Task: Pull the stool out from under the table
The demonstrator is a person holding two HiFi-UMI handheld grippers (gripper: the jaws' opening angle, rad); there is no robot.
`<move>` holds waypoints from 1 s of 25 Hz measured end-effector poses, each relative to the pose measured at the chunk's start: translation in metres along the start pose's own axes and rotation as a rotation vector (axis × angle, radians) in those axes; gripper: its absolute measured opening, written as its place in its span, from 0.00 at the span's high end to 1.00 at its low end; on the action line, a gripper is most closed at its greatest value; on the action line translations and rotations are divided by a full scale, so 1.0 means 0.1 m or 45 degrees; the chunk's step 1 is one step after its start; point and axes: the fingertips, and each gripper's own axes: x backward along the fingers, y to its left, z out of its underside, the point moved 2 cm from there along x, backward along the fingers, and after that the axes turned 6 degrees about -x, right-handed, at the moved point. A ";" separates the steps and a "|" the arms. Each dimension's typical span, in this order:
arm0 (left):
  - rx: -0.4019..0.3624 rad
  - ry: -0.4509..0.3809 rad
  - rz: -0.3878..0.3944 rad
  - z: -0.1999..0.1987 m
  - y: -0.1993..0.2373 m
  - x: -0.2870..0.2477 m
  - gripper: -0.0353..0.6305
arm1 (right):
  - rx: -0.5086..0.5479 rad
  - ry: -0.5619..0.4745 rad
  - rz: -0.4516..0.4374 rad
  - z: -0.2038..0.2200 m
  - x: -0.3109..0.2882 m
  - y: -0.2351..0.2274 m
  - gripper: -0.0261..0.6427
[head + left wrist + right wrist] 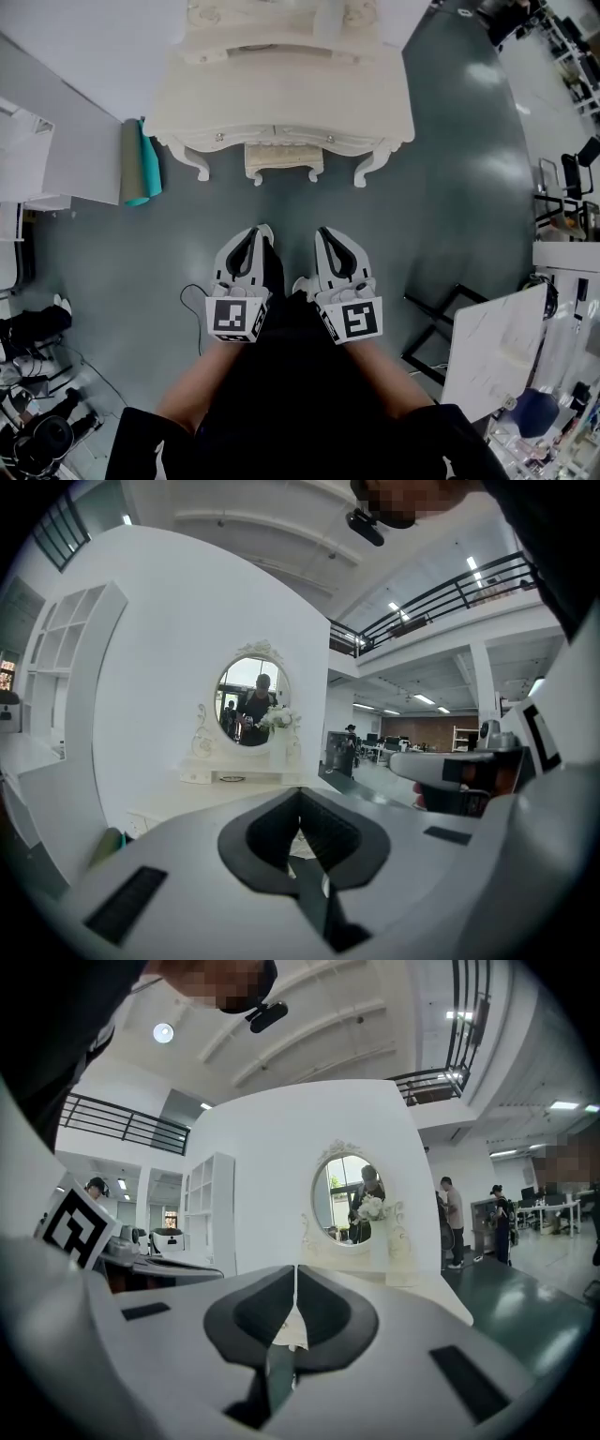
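Observation:
A cream stool (pixel 284 160) with carved legs sits tucked under the cream dressing table (pixel 187 103) at the top of the head view; only its front edge shows. My left gripper (pixel 263 231) and right gripper (pixel 322 232) hang side by side above the grey floor, well short of the stool, both shut and holding nothing. In the left gripper view the left gripper (pixel 300 794) has its jaws closed, pointing at the table's oval mirror (pixel 253 700). The right gripper (pixel 296 1271) is likewise closed toward the mirror (pixel 349 1199).
A teal and grey roll (pixel 139 161) leans by the table's left leg. White shelving (pixel 28 155) stands at left, a white board on a black frame (pixel 492 347) at right, and black chairs (pixel 567 192) at far right. A cable (pixel 192 300) lies on the floor near my feet.

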 end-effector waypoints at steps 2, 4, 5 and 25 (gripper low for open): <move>0.020 0.001 0.002 0.03 0.09 -0.14 0.93 | -0.003 0.030 0.012 0.06 -0.14 -0.07 0.93; 0.048 -0.008 0.016 0.05 0.19 -0.28 0.93 | -0.011 0.045 0.022 0.08 -0.30 -0.15 0.93; 0.056 -0.015 0.028 0.05 0.24 -0.34 0.93 | -0.018 0.046 0.026 0.06 -0.37 -0.18 0.93; 0.039 0.053 0.148 0.18 1.55 -1.46 0.93 | -0.019 0.194 0.230 0.06 -1.83 -0.67 0.93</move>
